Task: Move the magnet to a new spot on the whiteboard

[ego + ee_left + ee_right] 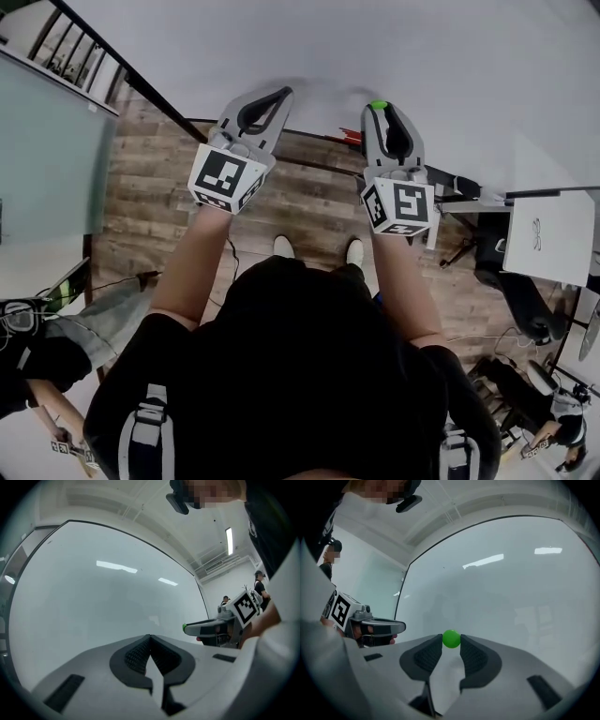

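Note:
The small round green magnet [451, 638] sits between the tips of my right gripper [451, 642], whose dark pads press on it from both sides. In the head view the magnet [378, 104] shows at the tip of the right gripper [379, 109], close in front of the whiteboard [375, 47]. I cannot tell whether it touches the board. My left gripper [150, 637] is shut with nothing in it and points level at the whiteboard [93, 597]. In the head view the left gripper [279, 96] is held beside the right one, a little to its left.
A glass wall [47, 159] stands left of the whiteboard. A white table [548, 234] with a sheet on it and dark stands lie to the right. Wooden floor [159, 216] runs below the board. People stand at the far right [259, 588], and another sits at the lower left [56, 347].

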Demonstrator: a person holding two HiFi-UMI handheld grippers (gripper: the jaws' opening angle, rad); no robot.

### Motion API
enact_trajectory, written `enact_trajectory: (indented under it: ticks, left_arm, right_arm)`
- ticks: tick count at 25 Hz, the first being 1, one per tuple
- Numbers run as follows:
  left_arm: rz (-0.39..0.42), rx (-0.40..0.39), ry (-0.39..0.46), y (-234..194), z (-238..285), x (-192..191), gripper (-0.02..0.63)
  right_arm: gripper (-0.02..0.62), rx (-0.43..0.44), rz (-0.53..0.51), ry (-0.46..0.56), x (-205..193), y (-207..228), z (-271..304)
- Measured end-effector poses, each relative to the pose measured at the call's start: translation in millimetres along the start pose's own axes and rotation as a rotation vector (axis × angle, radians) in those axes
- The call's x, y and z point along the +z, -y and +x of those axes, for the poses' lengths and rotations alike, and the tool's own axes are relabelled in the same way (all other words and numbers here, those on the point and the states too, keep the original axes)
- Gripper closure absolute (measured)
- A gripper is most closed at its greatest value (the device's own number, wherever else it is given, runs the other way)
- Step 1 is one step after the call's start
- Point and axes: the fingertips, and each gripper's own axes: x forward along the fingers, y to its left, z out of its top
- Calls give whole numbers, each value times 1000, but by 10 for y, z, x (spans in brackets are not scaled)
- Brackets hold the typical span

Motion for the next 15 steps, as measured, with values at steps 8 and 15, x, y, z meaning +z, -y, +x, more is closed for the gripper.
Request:
enact_trajectory:
  ticks: [8,15]
  left_arm:
    - [14,38,-6,-281,27,-83,601]
    - [11,25,-14,-400,92,-148,601]
  right_arm:
    - [477,-62,18,-1,-30,-105,354]
    - [477,-119,23,-20,-141,-103,592]
